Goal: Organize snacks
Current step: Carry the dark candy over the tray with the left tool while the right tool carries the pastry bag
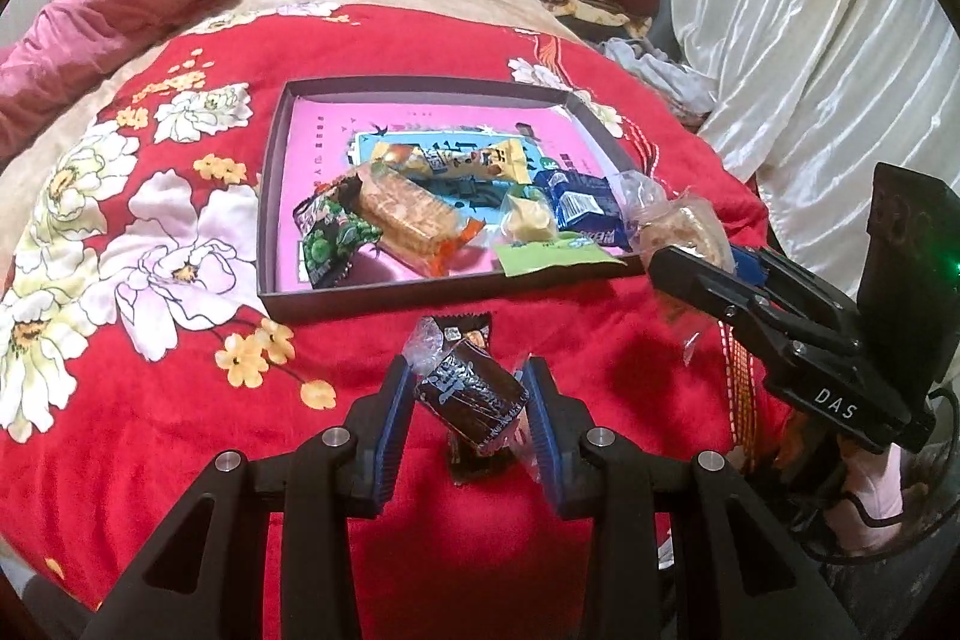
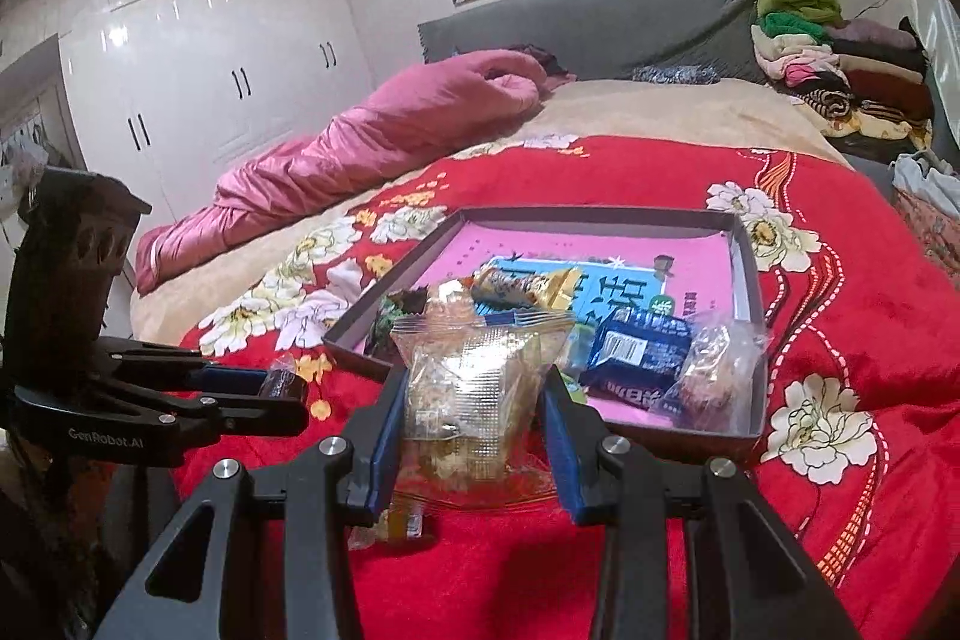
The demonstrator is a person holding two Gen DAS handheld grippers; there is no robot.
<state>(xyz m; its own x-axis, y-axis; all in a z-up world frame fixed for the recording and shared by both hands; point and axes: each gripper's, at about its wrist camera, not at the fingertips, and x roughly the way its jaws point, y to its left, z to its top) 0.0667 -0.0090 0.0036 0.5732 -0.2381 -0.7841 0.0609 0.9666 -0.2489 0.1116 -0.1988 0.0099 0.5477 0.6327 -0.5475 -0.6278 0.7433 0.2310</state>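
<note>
A shallow dark tray (image 1: 271, 196) with a pink floor lies on the red floral blanket and holds several wrapped snacks. It also shows in the right wrist view (image 2: 747, 256). My left gripper (image 1: 468, 400) is shut on a dark brown wrapped snack (image 1: 471, 391), held above the blanket just in front of the tray. My right gripper (image 2: 474, 388) is shut on a clear-wrapped pastry (image 2: 474, 382), at the tray's near right corner. In the left wrist view that pastry (image 1: 684, 226) and the right gripper (image 1: 702, 262) appear at right.
A pink rolled quilt (image 2: 372, 142) lies at the bed's far left. Folded clothes (image 2: 840, 64) are stacked at the far right by the grey headboard (image 2: 600, 16). White curtain (image 1: 810, 40) hangs at right. White wardrobes (image 2: 210, 70) stand at left.
</note>
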